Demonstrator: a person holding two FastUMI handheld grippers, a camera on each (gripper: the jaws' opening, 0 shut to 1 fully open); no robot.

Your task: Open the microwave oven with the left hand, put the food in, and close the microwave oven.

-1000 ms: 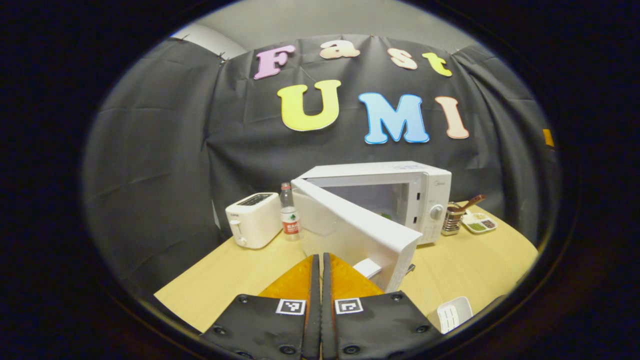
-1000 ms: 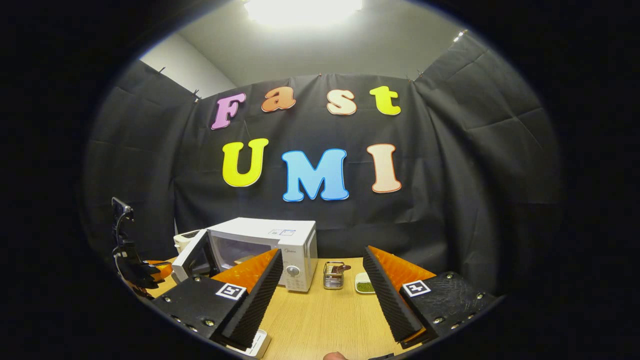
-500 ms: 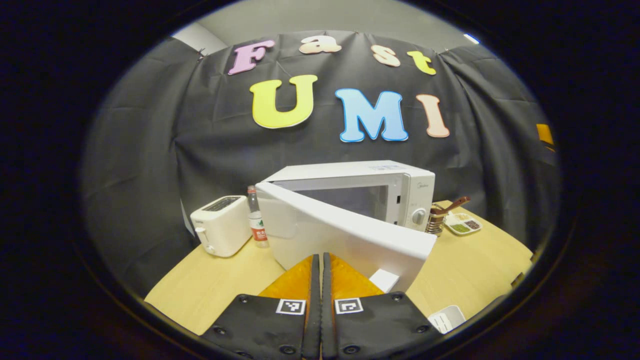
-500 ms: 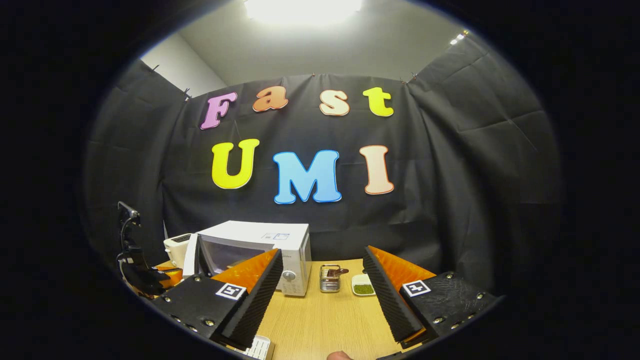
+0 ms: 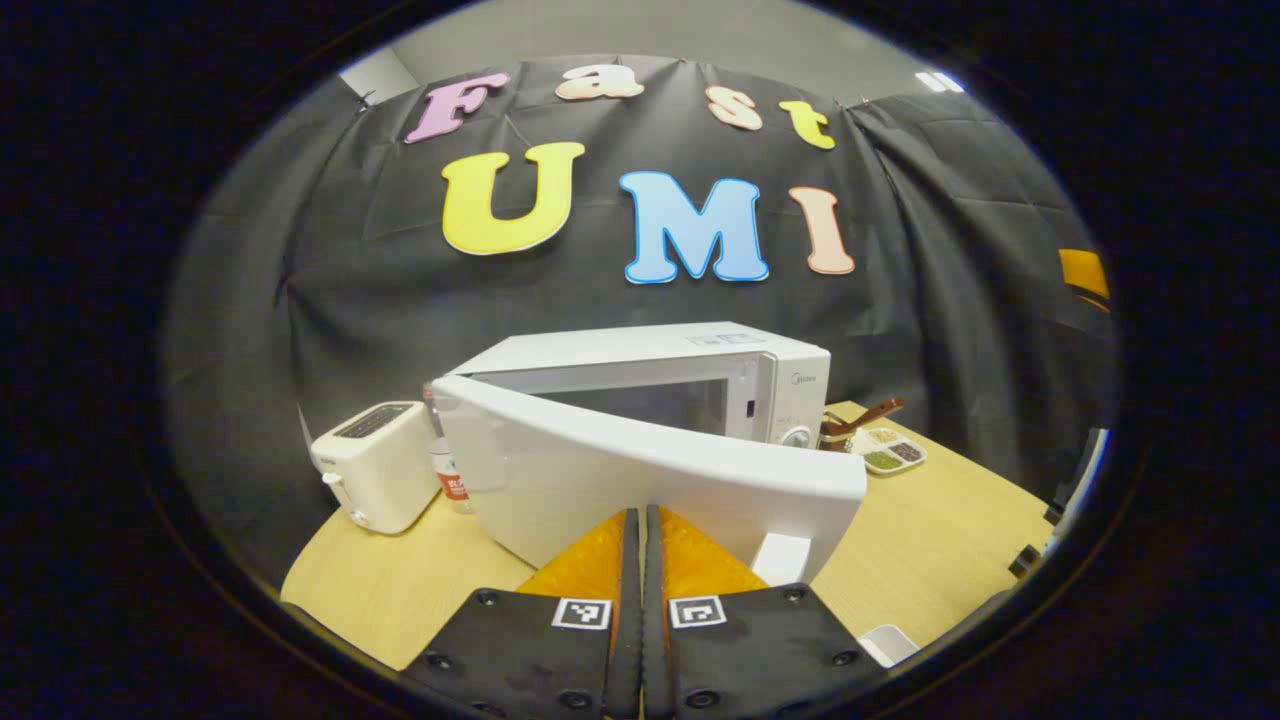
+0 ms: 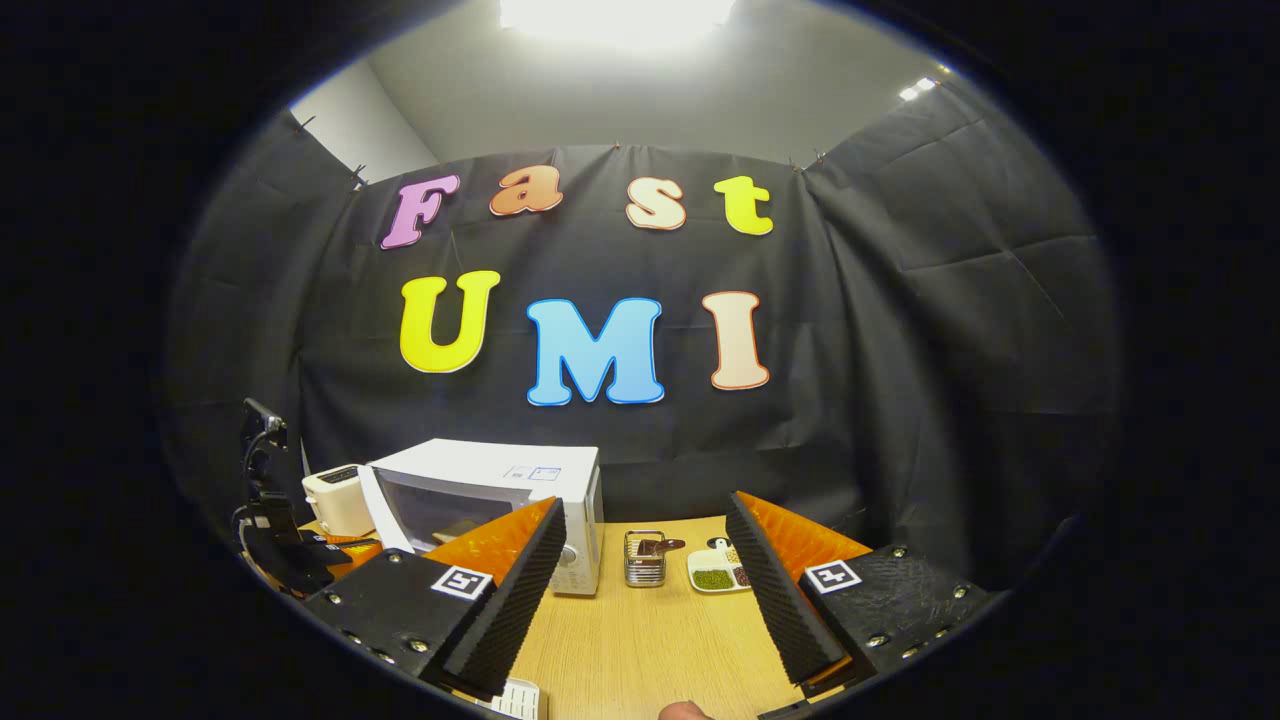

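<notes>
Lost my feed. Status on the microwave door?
Left tool shut, tips at door. Door part open, microwave not closed. Right tool open, empty, over table. Nothing blocking.

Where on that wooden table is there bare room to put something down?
Bare wood lies on the table in front of the cutlery holder and the sectioned dish, between the right gripper's open jaws. The left end is crowded: toaster, bottle, then the microwave with its door ajar.

Half-open microwave door (image 5: 640,475) blocks the left claw (image 5: 641,530).
</notes>
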